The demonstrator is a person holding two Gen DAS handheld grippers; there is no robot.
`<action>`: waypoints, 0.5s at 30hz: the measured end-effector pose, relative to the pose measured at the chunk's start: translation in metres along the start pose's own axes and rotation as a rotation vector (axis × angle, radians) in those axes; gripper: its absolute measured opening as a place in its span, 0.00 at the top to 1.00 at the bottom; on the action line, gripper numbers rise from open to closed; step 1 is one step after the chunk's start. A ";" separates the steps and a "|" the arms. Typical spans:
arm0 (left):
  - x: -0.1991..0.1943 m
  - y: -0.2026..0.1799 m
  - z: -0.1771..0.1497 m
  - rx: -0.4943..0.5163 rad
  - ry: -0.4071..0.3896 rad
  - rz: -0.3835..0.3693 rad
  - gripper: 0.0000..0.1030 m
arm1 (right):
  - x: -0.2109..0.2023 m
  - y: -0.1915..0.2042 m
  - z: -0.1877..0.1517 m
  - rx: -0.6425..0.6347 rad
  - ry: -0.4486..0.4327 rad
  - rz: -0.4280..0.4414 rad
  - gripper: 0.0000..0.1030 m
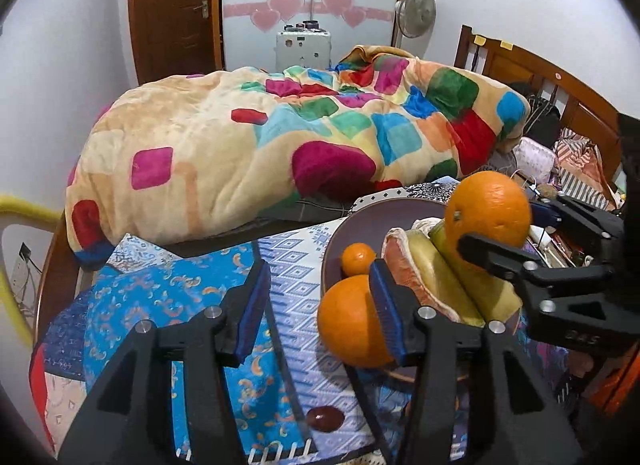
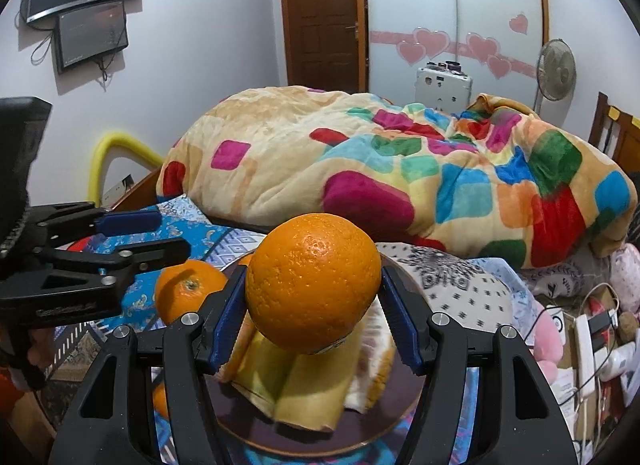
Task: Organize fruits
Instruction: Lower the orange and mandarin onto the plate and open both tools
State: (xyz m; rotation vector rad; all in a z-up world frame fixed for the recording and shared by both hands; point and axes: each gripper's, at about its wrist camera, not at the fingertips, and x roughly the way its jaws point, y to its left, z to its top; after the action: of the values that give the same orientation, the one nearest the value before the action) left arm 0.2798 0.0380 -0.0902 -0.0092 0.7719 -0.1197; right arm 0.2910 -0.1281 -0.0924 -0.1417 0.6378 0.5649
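Gripping a large orange (image 2: 313, 285) mid-frame above the dark plate (image 2: 404, 421), my right gripper (image 2: 313, 305) holds firm, while my left gripper (image 1: 320, 309) stands released, a second orange (image 1: 348, 323) seemingly just touching its right pad.

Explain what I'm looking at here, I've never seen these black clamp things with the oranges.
They are two hand-held grippers, one in each of a person's hands, and each carries a camera that looks out along its own two fingers. One picture is from the left gripper, the other from the right gripper.

The right gripper holds a large orange between its blue pads, above a dark plate with yellowish peeled fruit pieces. The left gripper is open with nothing between its fingers; a second orange sits beside its right finger at the plate's edge. A small orange lies on the plate. All rests on a patterned blue cloth on the bed.
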 end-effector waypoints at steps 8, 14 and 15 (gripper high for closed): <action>0.000 0.006 -0.014 0.000 0.005 -0.007 0.48 | 0.010 0.016 -0.012 -0.064 0.024 -0.009 0.40; -0.002 0.006 -0.019 -0.010 -0.002 -0.017 0.48 | 0.007 0.018 -0.014 -0.086 0.047 -0.015 0.40; -0.002 0.005 -0.020 -0.009 -0.003 -0.016 0.48 | 0.007 0.017 -0.015 -0.080 0.055 -0.008 0.40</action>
State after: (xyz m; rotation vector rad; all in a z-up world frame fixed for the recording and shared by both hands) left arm 0.2650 0.0443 -0.1029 -0.0238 0.7697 -0.1317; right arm 0.2788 -0.1147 -0.1076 -0.2355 0.6676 0.5808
